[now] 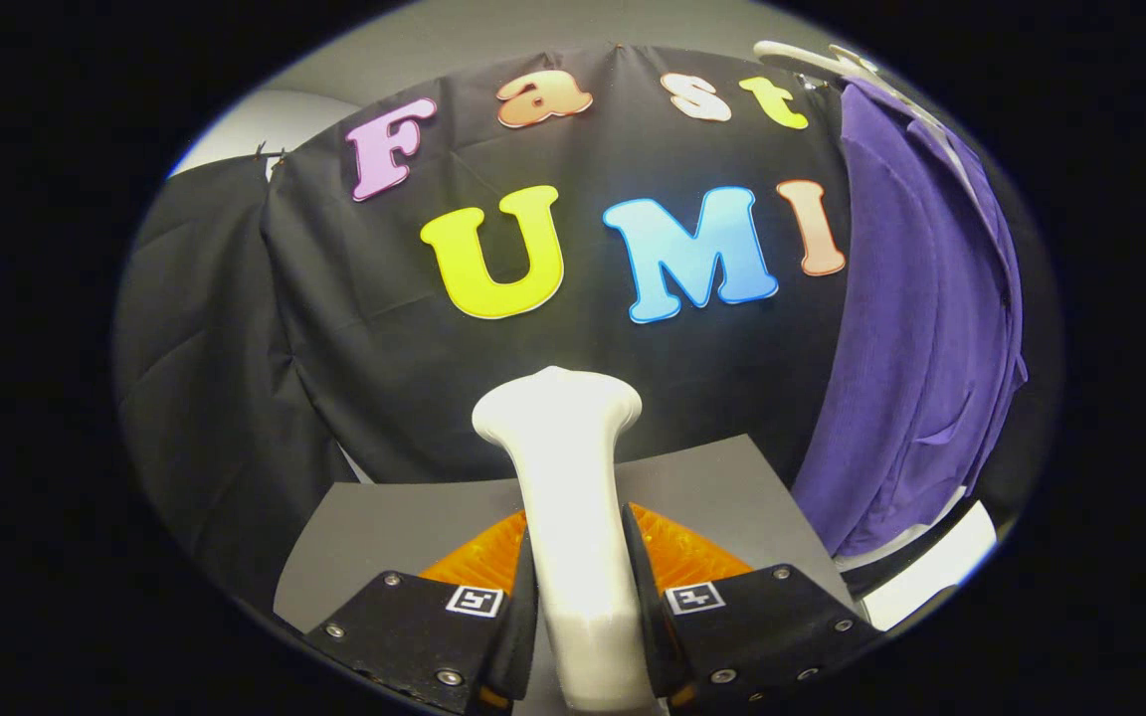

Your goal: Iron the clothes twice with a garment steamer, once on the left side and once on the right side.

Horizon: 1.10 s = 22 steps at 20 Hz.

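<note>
The steamer (563,497) handle's lower end is hidden between the claw's (578,587) fingers.

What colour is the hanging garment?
Plain purple fabric garment, seen in the gripper view beyond the tongs.

My gripper (578,597) has two blocky finger housings with a matte surface. Each housing carries a small square marker with a white border on its top face, and several round silver screws sit along the edges.
</note>
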Motion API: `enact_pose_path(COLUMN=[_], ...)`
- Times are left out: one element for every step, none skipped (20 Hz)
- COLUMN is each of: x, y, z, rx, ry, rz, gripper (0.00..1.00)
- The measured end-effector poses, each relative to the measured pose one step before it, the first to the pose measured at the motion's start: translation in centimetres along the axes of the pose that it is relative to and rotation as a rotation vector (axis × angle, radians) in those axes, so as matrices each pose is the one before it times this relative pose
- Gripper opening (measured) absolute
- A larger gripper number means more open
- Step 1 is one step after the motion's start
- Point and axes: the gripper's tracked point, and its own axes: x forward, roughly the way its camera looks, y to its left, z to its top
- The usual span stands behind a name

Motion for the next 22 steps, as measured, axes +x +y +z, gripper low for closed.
enact_pose_path(x=[-1.203,-1.352,-1.254,-1.519,-1.401,-1.330,-1.333,-1.302,-1.190,-1.308,-1.299,-1.184,-1.099,-1.202,-1.576,-1.070,-1.217,-1.007,-1.114,-0.990,-1.123,-0.977], y=[-0.064,-0.074,-0.110,-0.230,-0.198,-0.495,-0.529,-0.584,-0.463,-0.364,-0.546,-0.444,-0.473,-0.437,-0.611,-0.432,-0.363,-0.426,-0.667,-0.533,-0.427,-0.415], z=[0.183,0.330,0.282,0.231,0.207,0.101,0.261,0.047,0.109,0.279,0.095,0.011,-0.026,-0.327,-0.226,-0.061,-0.375,-0.448,-0.766,-0.610,-0.703,-0.534], rx=[-0.00958,-0.00893,-0.01166,-0.00670,-0.00069,0.00302,0.00081,-0.00434,-0.00178,-0.01669,-0.00375,-0.00827,-0.00184,-0.00963,-0.00806,-0.00882,-0.00406,-0.00314,-0.00815,-0.01117,-0.01568,-0.01568], ry=[-0.02977,-0.02686,-0.03408,-0.03098,-0.02478,-0.02090,-0.01743,-0.01788,-0.01179,-0.02295,-0.01594,-0.01929,-0.01078,-0.00920,-0.01447,-0.01239,-0.01507,-0.00353,-0.00203,-0.00158,0.00742,-0.00295], rz=[0.00491,0.00452,0.00545,0.00911,0.00677,0.00113,-0.00594,-0.00292,-0.00243,0.00440,-0.00332,-0.00027,-0.00146,0.00328,-0.00056,0.00148,0.00347,-0.00043,-0.00477,-0.00274,-0.00013,-0.00455], gripper=[0.45,0.45,0.45,0.45,0.45,0.45,0.45,0.45,0.45,0.45,0.45,0.45,0.45,0.45,0.45,0.45,0.45,0.45,0.45,0.45,0.45,0.45])
